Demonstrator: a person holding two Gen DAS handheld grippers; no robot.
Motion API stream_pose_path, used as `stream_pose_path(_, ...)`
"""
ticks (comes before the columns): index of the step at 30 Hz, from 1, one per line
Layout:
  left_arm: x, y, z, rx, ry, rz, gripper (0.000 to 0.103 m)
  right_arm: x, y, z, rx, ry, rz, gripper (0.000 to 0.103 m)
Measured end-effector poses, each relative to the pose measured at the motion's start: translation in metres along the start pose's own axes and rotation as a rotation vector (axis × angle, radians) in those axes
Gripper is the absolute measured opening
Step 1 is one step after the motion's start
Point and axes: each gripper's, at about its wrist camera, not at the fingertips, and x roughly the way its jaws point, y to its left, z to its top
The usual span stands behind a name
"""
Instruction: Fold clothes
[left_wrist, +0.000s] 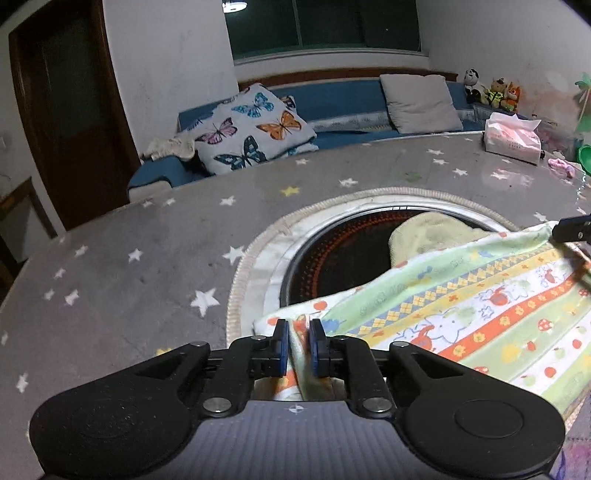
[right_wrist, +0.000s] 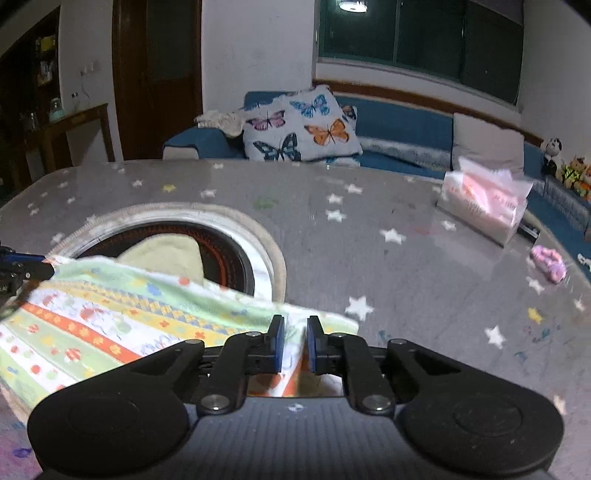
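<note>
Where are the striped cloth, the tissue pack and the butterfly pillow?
striped cloth (left_wrist: 480, 306), left wrist view, on its orange band.
tissue pack (right_wrist: 484, 203), right wrist view, on its pink front.
butterfly pillow (left_wrist: 255, 129), left wrist view, on its middle.

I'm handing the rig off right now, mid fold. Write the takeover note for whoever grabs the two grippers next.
Left gripper: shut on one corner of the striped, cartoon-print cloth.
Right gripper: shut on the other corner of that cloth.
The cloth hangs stretched between both, over the near edge of the round dark inset in the grey star-patterned table. A pale yellow-green cloth lies in the inset behind it.
Done: both corners gripped, the edge lifted.
Left: no fold visible yet; probably carry the edge over, lay it flat, then finish folding.
</note>
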Motion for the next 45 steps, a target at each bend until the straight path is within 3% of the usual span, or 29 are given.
stream_pose_path(4, -0.011, -0.012, 0.013, 0.002, -0.029, -0.084, 0.015, -0.006, 0.012, 0.008, -0.006, 0.008, 0.101, 0.012)
stream_pose_path(10, 0.005, -0.043, 0.023, 0.064, 0.010, -0.196, 0.013, -0.001, 0.048, 0.008, -0.087, 0.044, 0.260, 0.012)
stream_pose_path(18, 0.019, -0.051, 0.018, 0.089, 0.033, -0.192, 0.013, -0.016, 0.097, -0.016, -0.258, 0.095, 0.365, 0.013)
stream_pose_path(25, 0.000, -0.055, 0.010, 0.099, 0.015, -0.179, 0.015, -0.046, 0.099, -0.031, -0.252, 0.072, 0.380, 0.014)
stream_pose_path(26, -0.004, -0.056, 0.008, 0.099, 0.014, -0.179, 0.017, -0.047, 0.097, -0.031, -0.242, 0.066, 0.374, 0.016)
stream_pose_path(28, -0.010, -0.057, 0.005, 0.097, 0.012, -0.175, 0.035, -0.049, 0.092, -0.028, -0.223, 0.056, 0.351, 0.020)
stream_pose_path(29, -0.013, -0.058, 0.003, 0.096, 0.012, -0.167, 0.038, -0.050, 0.089, -0.027, -0.212, 0.052, 0.340, 0.020)
stream_pose_path(37, -0.036, -0.061, -0.016, 0.084, 0.002, -0.134, 0.052, -0.051, 0.065, -0.029, -0.125, 0.035, 0.271, 0.030)
stream_pose_path(45, -0.054, -0.053, -0.037, 0.062, -0.013, -0.086, 0.058, -0.058, 0.038, -0.049, -0.050, 0.065, 0.226, 0.036)
